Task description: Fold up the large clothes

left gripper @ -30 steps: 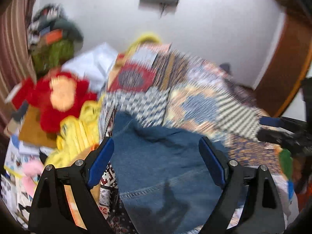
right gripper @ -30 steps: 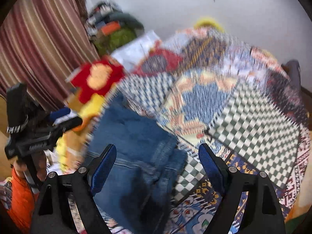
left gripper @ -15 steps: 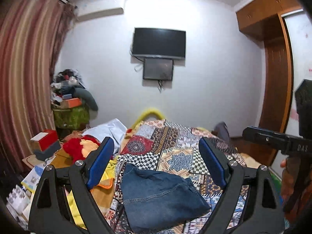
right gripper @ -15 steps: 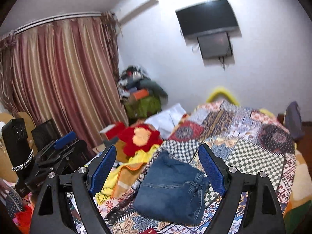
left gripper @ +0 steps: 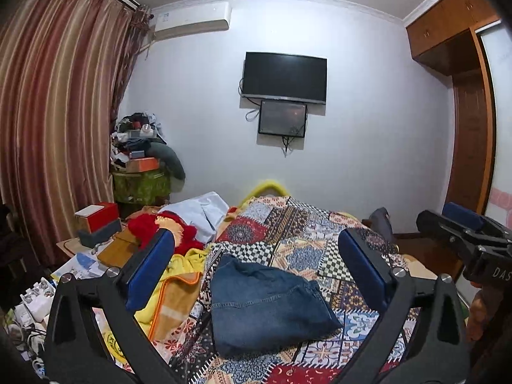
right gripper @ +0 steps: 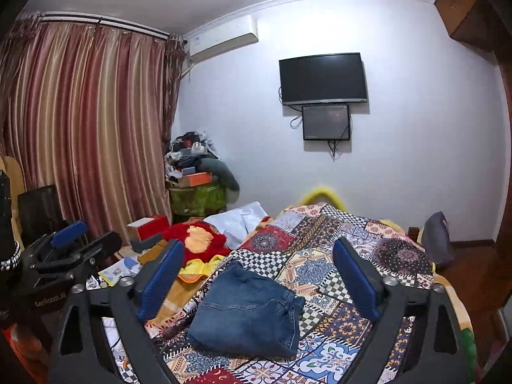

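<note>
Folded blue jeans (left gripper: 265, 304) lie on the patchwork bedspread (left gripper: 307, 243), near its front left part. They also show in the right wrist view (right gripper: 246, 313). My left gripper (left gripper: 256, 275) is open and empty, held back from and above the jeans. My right gripper (right gripper: 259, 278) is open and empty too, likewise above and short of the jeans. The right gripper shows at the right edge of the left wrist view (left gripper: 464, 233). The left gripper shows at the left edge of the right wrist view (right gripper: 64, 246).
A red and orange plush toy (left gripper: 166, 227), a yellow blanket (left gripper: 172, 284) and white cloth (left gripper: 198, 211) lie left of the jeans. Boxes and papers (left gripper: 92, 224) clutter the left floor. A curtain (left gripper: 54, 121), a TV (left gripper: 284, 76) and a wardrobe (left gripper: 464, 96) surround the bed.
Both grippers have pulled back and tilted up from close over the jeans, so the whole room now shows. The jeans lie folded and still on the bed.
</note>
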